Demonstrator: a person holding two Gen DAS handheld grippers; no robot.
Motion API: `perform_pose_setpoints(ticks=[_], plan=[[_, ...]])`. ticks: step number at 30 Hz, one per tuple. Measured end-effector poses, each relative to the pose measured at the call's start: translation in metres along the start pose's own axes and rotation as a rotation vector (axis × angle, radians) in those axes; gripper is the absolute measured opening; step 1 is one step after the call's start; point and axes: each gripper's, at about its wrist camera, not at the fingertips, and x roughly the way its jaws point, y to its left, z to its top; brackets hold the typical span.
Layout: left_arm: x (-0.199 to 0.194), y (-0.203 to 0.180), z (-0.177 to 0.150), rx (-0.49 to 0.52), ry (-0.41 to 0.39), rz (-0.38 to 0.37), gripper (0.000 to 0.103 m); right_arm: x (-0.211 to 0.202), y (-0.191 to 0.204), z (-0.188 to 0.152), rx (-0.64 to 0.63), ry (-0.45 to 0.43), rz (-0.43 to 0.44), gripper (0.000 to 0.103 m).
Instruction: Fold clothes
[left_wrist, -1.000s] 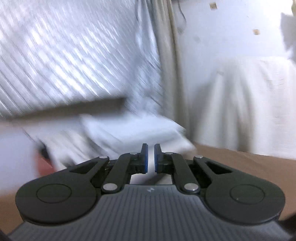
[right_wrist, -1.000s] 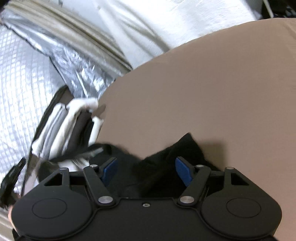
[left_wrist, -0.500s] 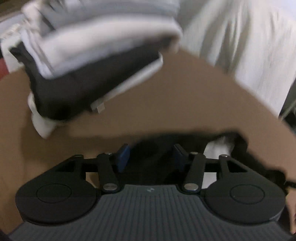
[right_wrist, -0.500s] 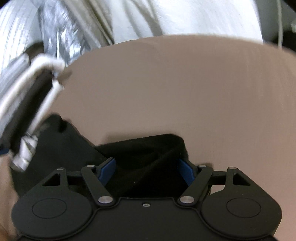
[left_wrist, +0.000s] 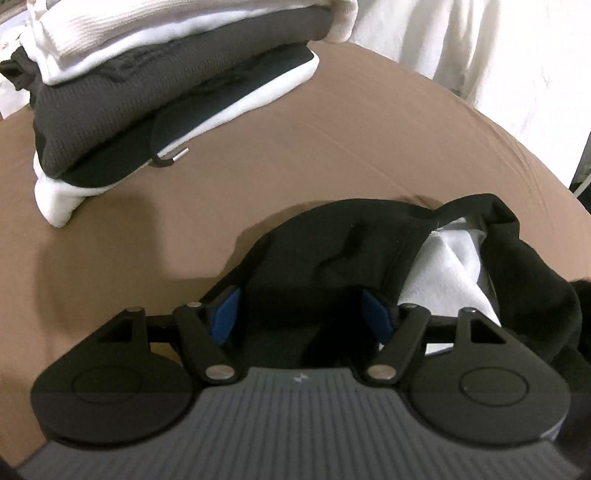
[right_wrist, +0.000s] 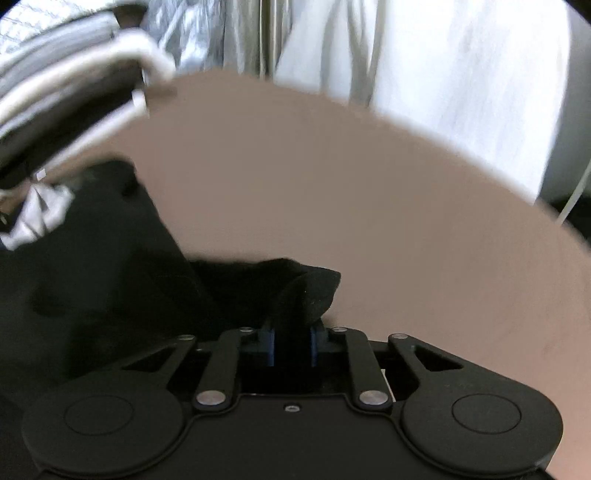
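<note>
the brown bench (left_wrist: 332, 122) takes up most of both views, covered in a smooth tan-brown sheet, with pale white drapes (left_wrist: 461, 40) hanging behind its far edge. in the right wrist view there's also some crinkly silver material (right_wrist: 184, 33) up in the back left, pretty blurred.

next biggest is the stack of folded clothes (left_wrist: 155, 77) sitting on the far left part of the bench: white knits on top, a dark grey ribbed one in the middle, something black under that and a white layer at the bottom. a black drawstring with a metal tip (left_wrist: 166, 155) dangles off the front of the stack onto the bench.

the black garment (left_wrist: 332, 243) lies crumpled on the near side of the bench, well apart from the stack, with its white inner lining (left_wrist: 447, 269) showing where it gapes open on the right.

the left gripper (left_wrist: 301, 314) is down over the black garment with its jaws opening. the blue pads (left_wrist: 225, 314) stand wide apart, fabric sits between them but they're not pressing on it.

the right gripper (right_wrist: 291, 345) has its jaws closing on a bunched fold of the same black garment (right_wrist: 303, 291), pads pinching it from both sides. this view is motion-blurred, so finer detail can't be made out.
</note>
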Motion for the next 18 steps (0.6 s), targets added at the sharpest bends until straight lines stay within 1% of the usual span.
perform_pose_setpoints(ticks=[2, 5, 7, 8, 9, 11, 12, 15, 16, 18], plan=[[0.000, 0.002, -0.001, -0.019, 0.003, -0.003, 0.071, -0.041, 0.014, 0.006, -0.054, -0.126, -0.046, 0.016], [-0.001, 0.004, -0.006, -0.054, -0.018, -0.006, 0.071, -0.104, 0.034, 0.011, -0.123, -0.292, -0.192, 0.016], [-0.005, 0.003, -0.007, -0.056, -0.027, -0.003, 0.071, -0.141, 0.044, 0.012, -0.166, -0.402, -0.268, 0.016], [-0.007, 0.002, -0.008, -0.055, -0.030, -0.002, 0.071, -0.158, 0.045, 0.012, -0.169, -0.451, -0.293, 0.016], [-0.009, 0.001, -0.008, -0.053, -0.033, 0.000, 0.071, -0.168, 0.043, 0.013, -0.159, -0.466, -0.305, 0.016], [-0.012, -0.001, -0.008, -0.048, -0.039, 0.008, 0.071, -0.168, 0.028, 0.012, -0.106, -0.427, -0.331, 0.016], [-0.013, -0.002, -0.007, -0.046, -0.041, 0.010, 0.071, -0.163, 0.021, 0.010, -0.080, -0.390, -0.348, 0.016], [-0.009, 0.000, -0.005, -0.048, -0.035, 0.008, 0.071, -0.128, -0.012, -0.008, -0.024, -0.226, -0.389, 0.016], [-0.008, 0.000, -0.004, -0.047, -0.034, 0.006, 0.071, -0.124, -0.018, -0.012, -0.013, -0.206, -0.403, 0.016], [-0.010, -0.001, -0.002, -0.042, -0.034, 0.001, 0.071, -0.124, -0.027, -0.015, -0.005, -0.215, -0.439, 0.016]])
